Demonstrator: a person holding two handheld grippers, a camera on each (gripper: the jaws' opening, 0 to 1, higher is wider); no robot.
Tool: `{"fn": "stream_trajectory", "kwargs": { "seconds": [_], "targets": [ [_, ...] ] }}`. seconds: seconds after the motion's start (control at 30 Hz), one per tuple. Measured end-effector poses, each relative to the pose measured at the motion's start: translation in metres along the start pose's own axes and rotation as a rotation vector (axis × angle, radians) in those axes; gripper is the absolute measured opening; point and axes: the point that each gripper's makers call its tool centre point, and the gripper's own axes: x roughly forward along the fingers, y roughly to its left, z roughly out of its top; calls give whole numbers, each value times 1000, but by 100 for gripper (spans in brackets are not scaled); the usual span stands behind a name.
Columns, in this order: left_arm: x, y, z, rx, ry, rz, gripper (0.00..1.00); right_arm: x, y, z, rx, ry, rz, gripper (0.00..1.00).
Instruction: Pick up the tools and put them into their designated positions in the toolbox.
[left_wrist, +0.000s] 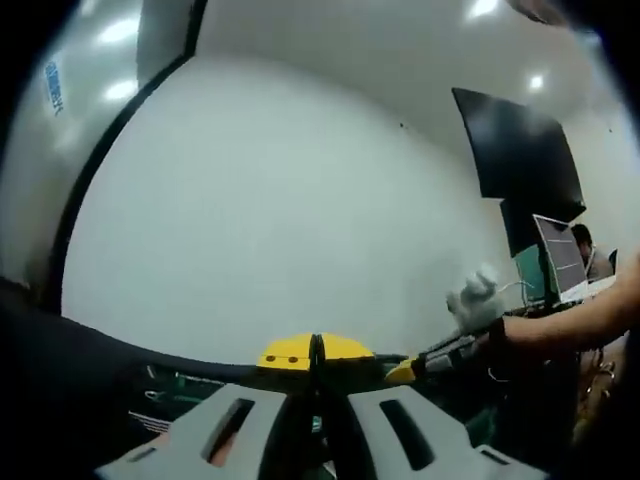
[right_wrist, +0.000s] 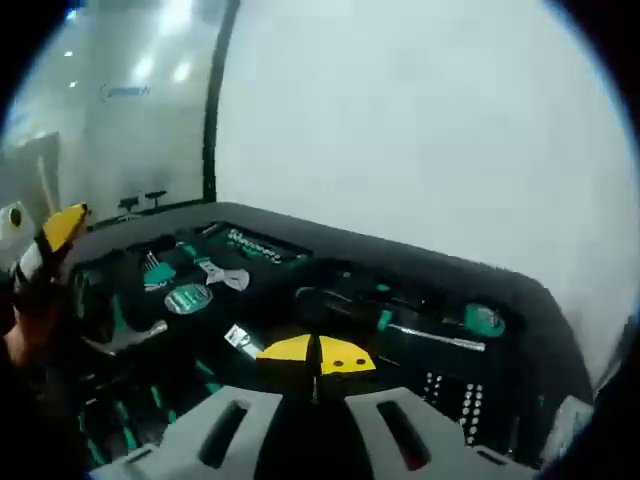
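Observation:
The black toolbox (right_wrist: 540, 300) lies open in the right gripper view, its foam tray holding green-handled tools. Among them are a screwdriver (right_wrist: 440, 338) with a green knob at the right, pliers (right_wrist: 224, 276), a round green tool (right_wrist: 187, 297) and a hammer (right_wrist: 125, 340) at the left. My right gripper (right_wrist: 318, 356) hovers over the tray's middle, its yellow tips pressed together with nothing visible between them. My left gripper (left_wrist: 316, 352) is also shut and points at a white wall above the toolbox edge (left_wrist: 180, 385). The right gripper's yellow tip (left_wrist: 408, 370) enters the left gripper view from the right.
A gloved hand (left_wrist: 475, 300) and forearm (left_wrist: 580, 320) reach in from the right. Behind them are a dark wall screen (left_wrist: 520, 150), a laptop (left_wrist: 562, 258) and a seated person. A white wall (right_wrist: 430, 130) rises behind the toolbox. The left gripper's yellow tip (right_wrist: 60, 228) is at the tray's left.

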Motion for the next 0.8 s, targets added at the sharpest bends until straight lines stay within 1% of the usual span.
{"fn": "stream_trajectory", "kwargs": {
  "seconds": [0.03,0.07,0.1,0.13,0.17,0.2,0.23,0.27,0.3,0.33,0.37,0.4,0.43,0.47,0.5,0.53,0.57,0.6,0.63,0.67,0.7,0.73,0.77,0.8],
  "targets": [
    [0,-1,-1,6,4,0,3,3,2,-5,-93,-2,-16,0],
    [1,-4,-3,26,18,-4,3,7,2,-16,-142,45,-18,0],
    [3,-5,-6,46,32,-12,3,11,7,-12,-109,-27,-11,0],
    [4,-8,-10,82,56,-17,3,21,-5,-9,-62,-10,-2,0],
    [4,-16,-12,101,69,-15,3,26,-12,-9,53,20,-3,0],
    [4,-23,-12,100,78,-6,3,16,-5,-10,98,12,1,0],
    [7,-23,-15,111,110,19,3,9,-2,-11,67,-2,9,0],
    [12,-26,-14,116,113,14,3,8,0,-10,58,-13,12,0],
    [19,-28,-21,143,158,28,3,1,3,-16,64,-13,0,0],
    [23,-27,-28,165,219,50,3,-1,6,-17,63,-14,-4,0],
    [35,-37,-40,165,305,15,3,1,8,-16,52,-6,-10,0],
    [46,-42,-51,162,367,-17,3,1,9,-16,47,-5,-12,0],
    [62,-46,-69,160,462,-42,3,0,9,-16,47,-3,-14,0],
    [72,-47,-75,187,493,-49,3,8,-1,-23,121,42,0,0],
    [82,-49,-90,222,571,-82,3,10,-4,-23,128,42,2,0],
    [85,-51,-106,203,662,-99,3,15,-6,-23,124,44,7,0],
    [90,-48,-117,190,708,-101,3,18,-9,-22,123,45,7,0],
    [96,-46,-126,198,726,-112,3,7,-7,-13,70,-17,-29,0],
    [99,-43,-142,216,792,-119,3,4,-5,-14,60,-12,-32,0],
    [101,-35,-151,246,827,-104,2,3,-7,-13,38,-10,-50,0],
    [111,-33,-153,280,787,-106,2,2,-8,-14,36,-8,-55,0],
    [113,-35,-151,272,789,-120,2,0,-9,-14,40,-7,-53,0],
    [115,-35,-148,272,808,-123,2,-7,-8,-15,42,-15,-65,0],
    [106,-40,-146,302,835,-142,2,-11,-6,-16,53,-15,-56,0]
  ]
}}
